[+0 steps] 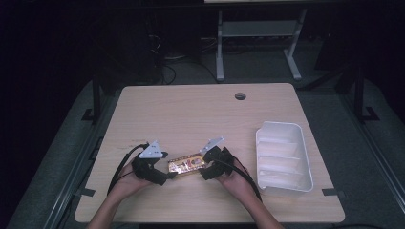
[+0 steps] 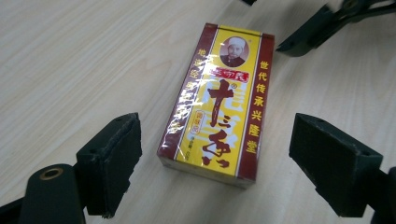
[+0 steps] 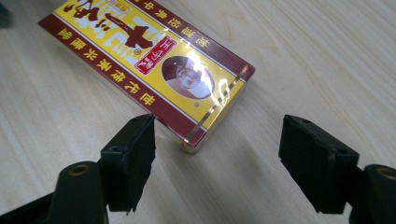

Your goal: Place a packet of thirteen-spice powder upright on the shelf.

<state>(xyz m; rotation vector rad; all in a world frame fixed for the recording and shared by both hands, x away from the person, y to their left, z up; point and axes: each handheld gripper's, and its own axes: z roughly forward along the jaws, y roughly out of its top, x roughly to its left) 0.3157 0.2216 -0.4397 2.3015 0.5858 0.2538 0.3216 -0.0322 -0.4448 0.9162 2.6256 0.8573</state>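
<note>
Near the tabletop's [image 1: 191,109] front edge, my left gripper [image 1: 168,175] and right gripper [image 1: 204,168] flank the flat-lying yellow-and-maroon box [image 1: 186,164] end to end, jaws spread, touching nothing.

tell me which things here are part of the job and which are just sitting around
In the job:
- yellow and red box, flat on the table
- left gripper, open at one end of the box
- right gripper, open at the other end

Lying about:
- white tray, at the table's right
- round hole in the far tabletop
</note>
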